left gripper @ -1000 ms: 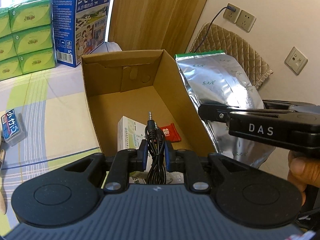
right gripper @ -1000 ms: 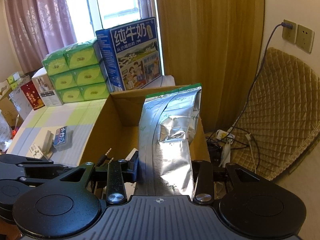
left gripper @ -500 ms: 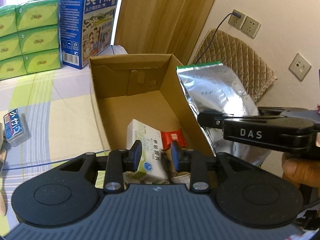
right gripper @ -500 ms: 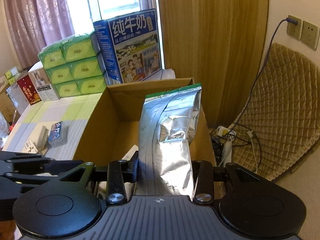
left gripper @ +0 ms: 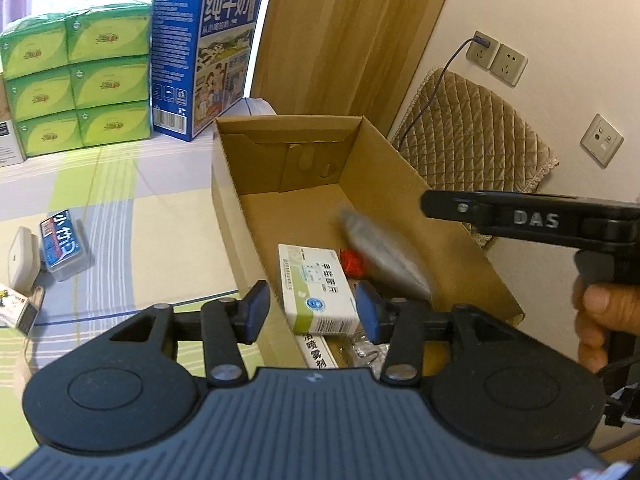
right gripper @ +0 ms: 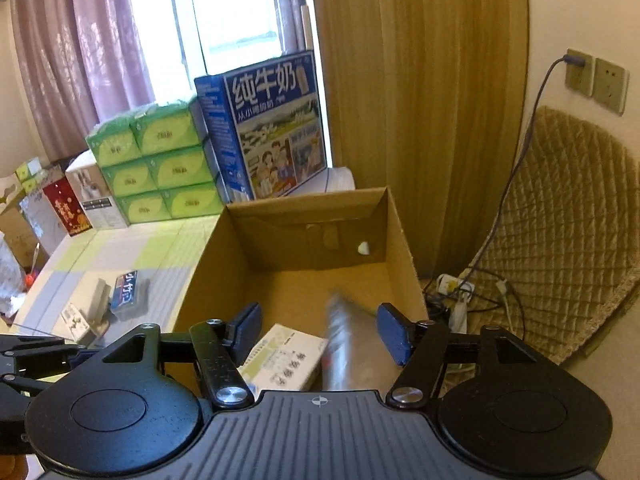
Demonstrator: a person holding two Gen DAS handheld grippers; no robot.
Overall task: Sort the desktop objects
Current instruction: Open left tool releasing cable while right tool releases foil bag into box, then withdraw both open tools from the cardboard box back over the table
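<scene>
Released since half a second ago: foil bag [right gripper: 347, 344], now a blur dropping into the box [left gripper: 384, 168] beside the carton [left gripper: 320, 288]; right gripper [right gripper: 320, 334] spread wide, empty; left gripper [left gripper: 311, 307] likewise wide, empty, over the box's near edge. Advice: hold both grippers above the rim until the bag settles, then withdraw toward the blue case [left gripper: 64, 242] on the table [left gripper: 160, 220]

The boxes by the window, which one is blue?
The tall milk carton box is blue, standing right of the stacked green tissue packs.
</scene>
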